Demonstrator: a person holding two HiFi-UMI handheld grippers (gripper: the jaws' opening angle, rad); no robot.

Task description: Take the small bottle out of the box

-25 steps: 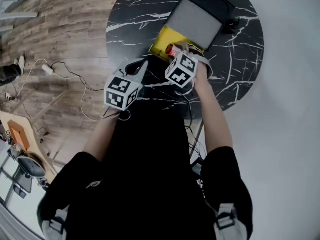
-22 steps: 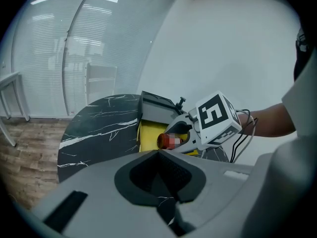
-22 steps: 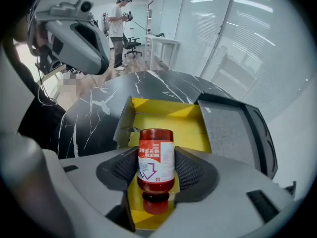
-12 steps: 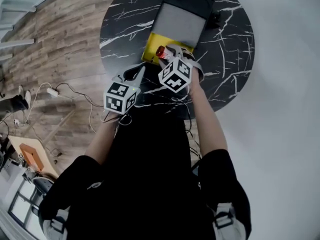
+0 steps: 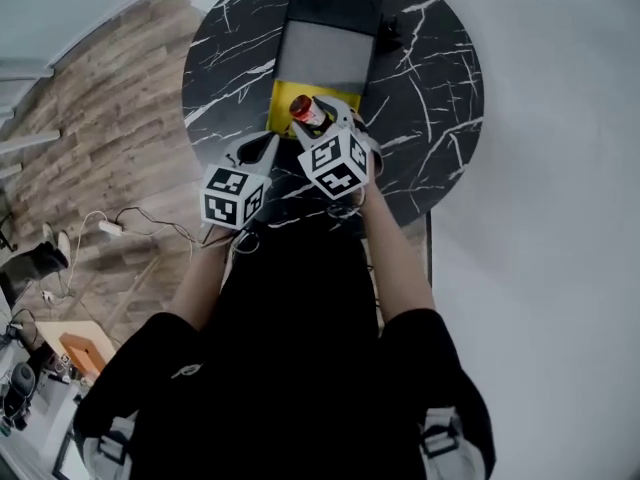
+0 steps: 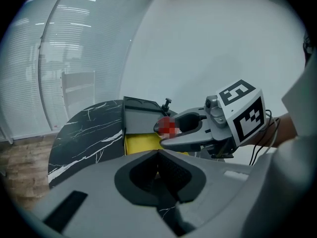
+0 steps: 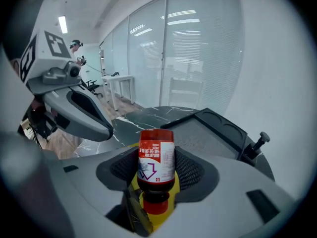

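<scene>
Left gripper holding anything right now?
No, the left gripper has its fingers shut together with nothing between them; the small bottle sits in the right gripper.

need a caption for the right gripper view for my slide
Right gripper shut on the small bottle, red cap toward the camera, above the open yellow-lined box on the black marble table.

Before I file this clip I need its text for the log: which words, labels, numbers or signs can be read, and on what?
On the small bottle, red-and-white label: Chinese print and a purple arrow, too small and blurred to quote.
On the marker cubes: black-and-white square patterns only, no letters or numbers.
On the box: no print visible.
</scene>
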